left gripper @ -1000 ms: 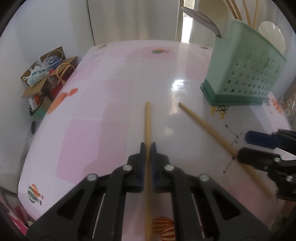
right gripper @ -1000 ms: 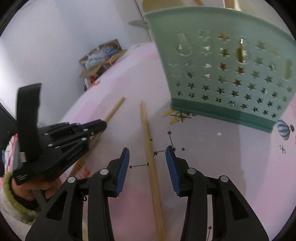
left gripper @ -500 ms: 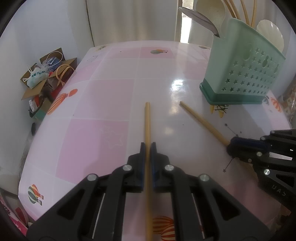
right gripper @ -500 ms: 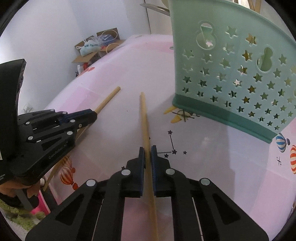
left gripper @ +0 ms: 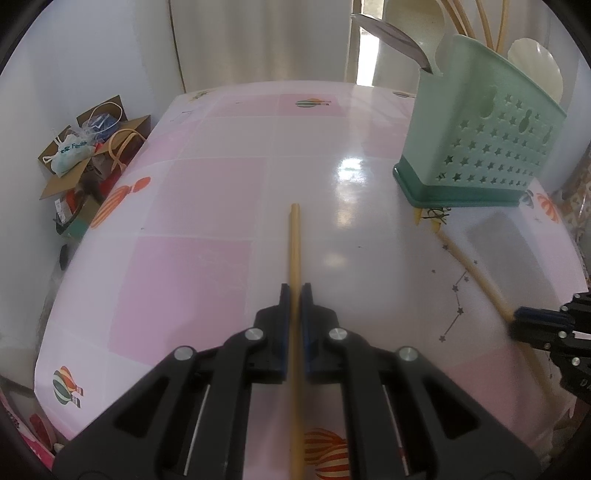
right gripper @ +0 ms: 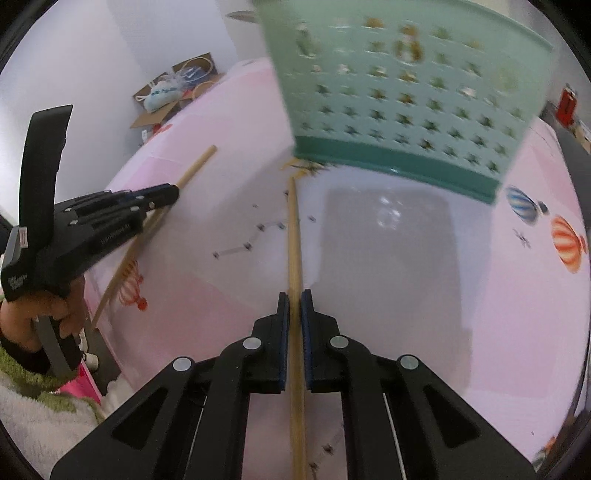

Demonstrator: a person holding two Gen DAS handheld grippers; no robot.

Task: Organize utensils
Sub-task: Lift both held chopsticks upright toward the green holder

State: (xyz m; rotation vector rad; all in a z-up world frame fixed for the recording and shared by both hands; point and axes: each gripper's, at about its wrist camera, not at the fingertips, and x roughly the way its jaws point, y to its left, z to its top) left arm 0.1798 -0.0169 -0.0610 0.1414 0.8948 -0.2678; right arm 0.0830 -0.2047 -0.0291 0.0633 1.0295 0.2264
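Observation:
Two wooden chopsticks lie over a pink table. My left gripper point(left gripper: 294, 291) is shut on one chopstick point(left gripper: 294, 243), which points straight ahead across the table. My right gripper point(right gripper: 294, 299) is shut on the other chopstick point(right gripper: 293, 229), whose far tip nearly reaches the base of the green utensil holder point(right gripper: 406, 92). In the left wrist view the holder point(left gripper: 476, 147) stands at the back right, with a metal spoon point(left gripper: 391, 35), a pale spoon and several chopsticks upright in it. The right gripper point(left gripper: 535, 325) shows at the right edge there, with its chopstick point(left gripper: 476, 269). The left gripper point(right gripper: 162, 194) appears at the left of the right wrist view.
The pink tablecloth point(left gripper: 207, 206) carries balloon and star prints. An open cardboard box point(left gripper: 81, 155) with bags sits on the floor past the table's left edge. A hand and fuzzy sleeve point(right gripper: 33, 354) hold the left gripper. White walls and a door stand behind the table.
My right gripper closed on its chopstick, then moved toward the green holder, carrying the chopstick's tip close to the holder's base. The left gripper and its chopstick stayed still.

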